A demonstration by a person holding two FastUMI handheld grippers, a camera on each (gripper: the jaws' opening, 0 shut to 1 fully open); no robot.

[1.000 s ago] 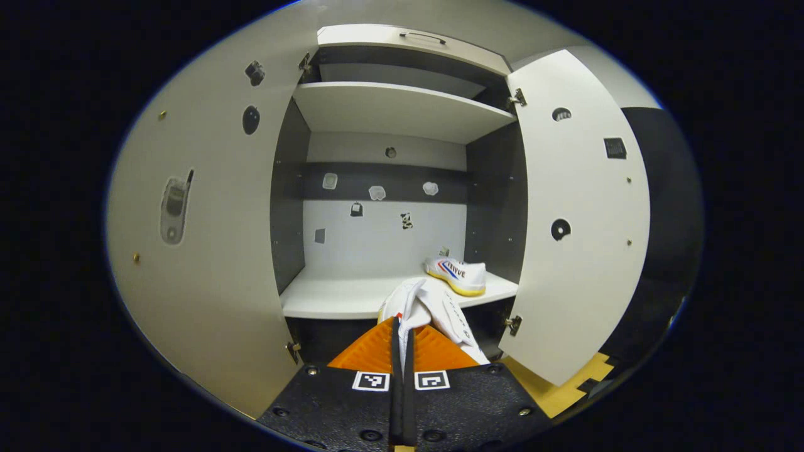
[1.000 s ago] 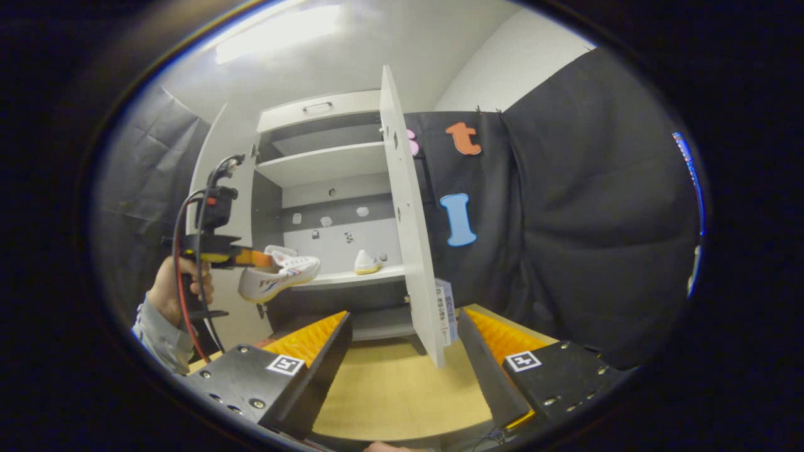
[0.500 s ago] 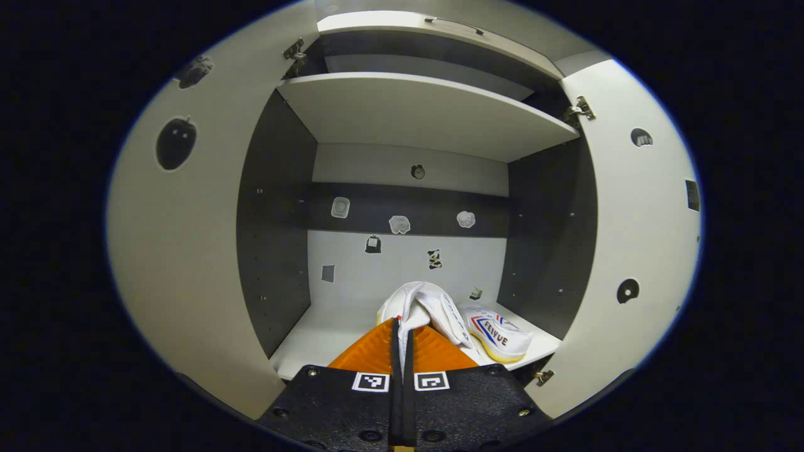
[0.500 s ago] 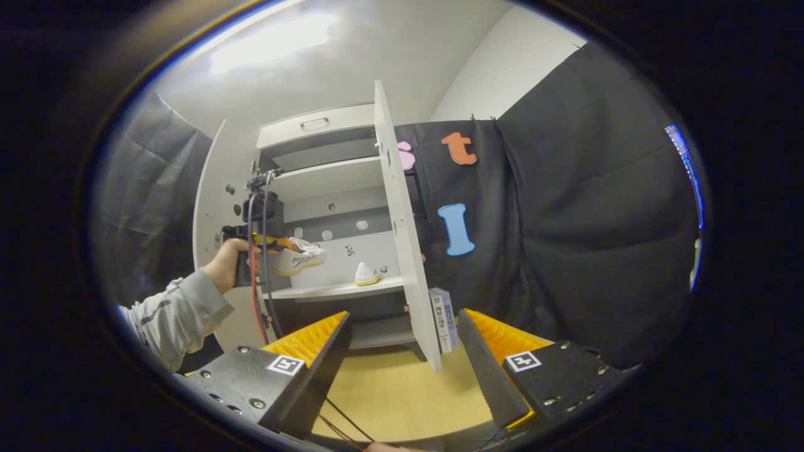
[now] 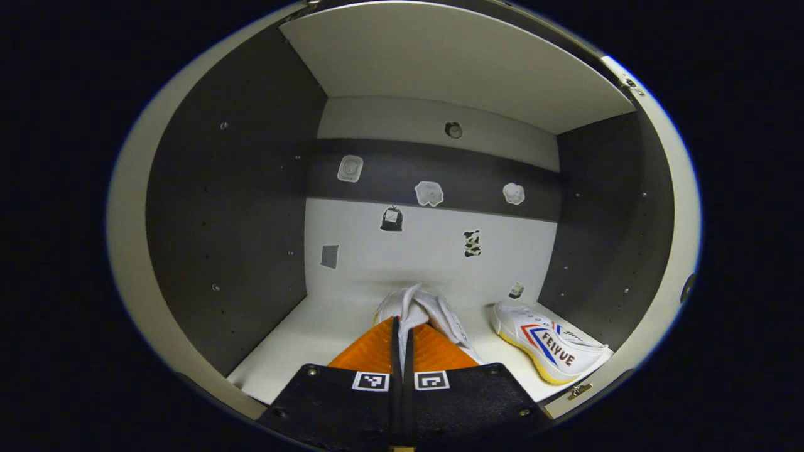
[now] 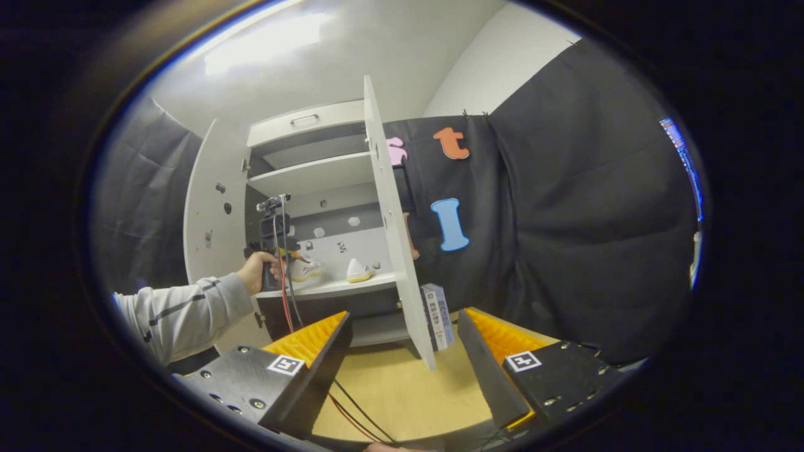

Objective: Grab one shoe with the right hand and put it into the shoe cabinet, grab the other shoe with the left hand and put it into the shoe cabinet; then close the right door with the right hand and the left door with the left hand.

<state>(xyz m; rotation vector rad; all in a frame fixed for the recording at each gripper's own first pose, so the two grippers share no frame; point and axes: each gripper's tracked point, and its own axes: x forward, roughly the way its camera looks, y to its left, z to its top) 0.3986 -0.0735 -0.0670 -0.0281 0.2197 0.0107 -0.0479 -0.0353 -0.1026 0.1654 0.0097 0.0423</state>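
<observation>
Shoe (image 5: 419,309) pinched in the left gripper (image 5: 402,333) inside the cabinet (image 5: 226,207), second shoe (image 5: 548,341) already on the shelf (image 5: 301,339).

Left fingers are closed on the white shoe's upper, holding it over the shelf's middle, near the back wall; whether its sole touches the shelf cannot be told. The second shoe lies on the same shelf to the right, near the front edge and the dark side wall, apart from the held one. In the right gripper view, the right gripper (image 6: 402,326) hangs with fingers wide open and holding nothing, over the wooden floor (image 6: 402,389) in front of the cabinet. Both doors stand open, the right door (image 6: 392,226) edge-on; a sleeved hand (image 6: 254,273) holds the left gripper at the shelf.
</observation>
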